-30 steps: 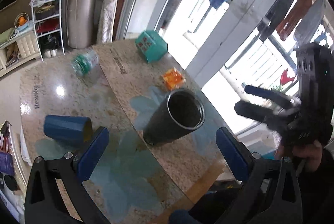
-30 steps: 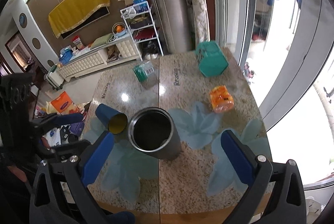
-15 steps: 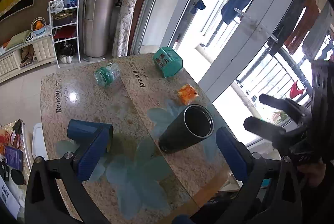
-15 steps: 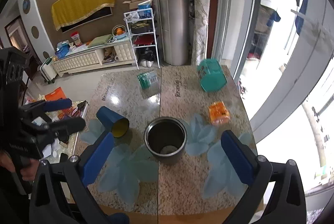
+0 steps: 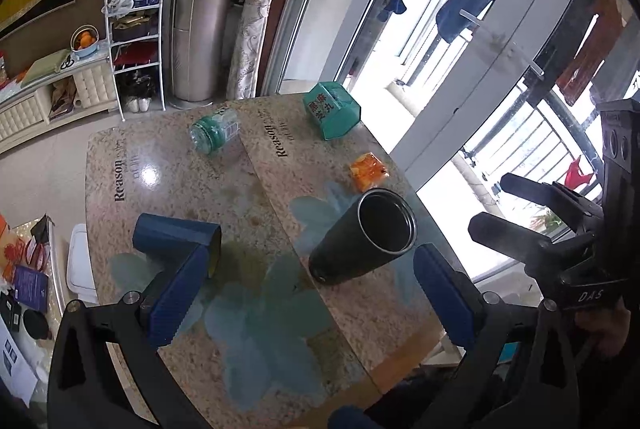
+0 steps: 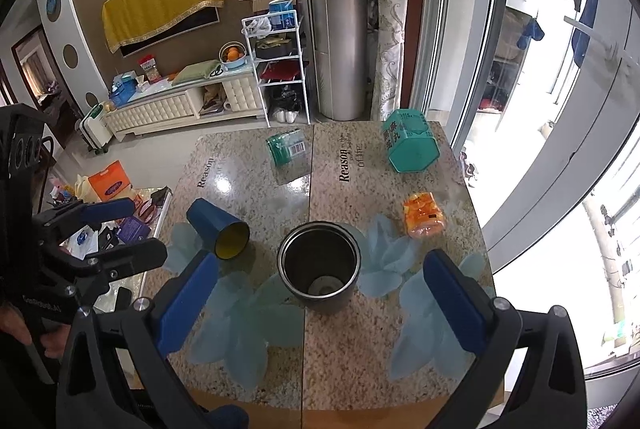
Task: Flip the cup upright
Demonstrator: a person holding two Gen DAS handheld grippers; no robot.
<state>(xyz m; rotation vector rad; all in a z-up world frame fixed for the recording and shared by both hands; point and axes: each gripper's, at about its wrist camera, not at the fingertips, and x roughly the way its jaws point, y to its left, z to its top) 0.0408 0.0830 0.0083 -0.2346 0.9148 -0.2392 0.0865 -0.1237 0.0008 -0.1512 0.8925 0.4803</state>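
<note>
Risk: dark-blue plastic cup (image 6: 218, 229) lying sideways on granite desk (image 6: 360, 341) may roll from either wide-apart, empty hand-held gripper (left (image 5: 312, 295), right (image 6: 320, 301)) into upright steel tumbler (image 6: 320, 269).

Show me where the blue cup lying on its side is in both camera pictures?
Left wrist view: the blue cup lies at lower left on the table, partly behind the left tongs' blue pad.
Right wrist view: it lies left of centre, yellow inside facing the camera.
Shared landmark: the upright dark steel tumbler stands to its right in both.
</note>
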